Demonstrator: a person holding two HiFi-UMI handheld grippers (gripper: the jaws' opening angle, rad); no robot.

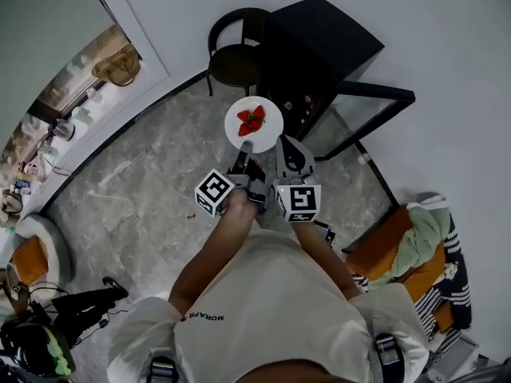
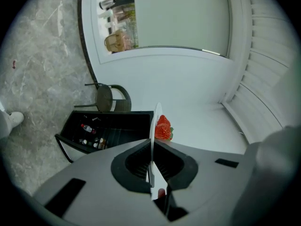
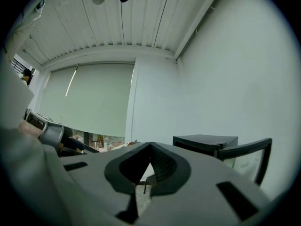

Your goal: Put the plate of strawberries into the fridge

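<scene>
Just short of the black fridge (image 1: 319, 38), whose glass door (image 1: 375, 102) stands swung out to the right, you hold the white plate (image 1: 270, 128) of strawberries (image 1: 252, 120) above the marbled floor (image 1: 136, 190), your left gripper (image 1: 246, 147) clenched on the plate's near rim. Your right gripper (image 1: 284, 142) hangs just beside the plate's right edge, its jaws closed together on nothing, while a dark round-backed chair (image 1: 235, 54) stands at the fridge's left.
</scene>
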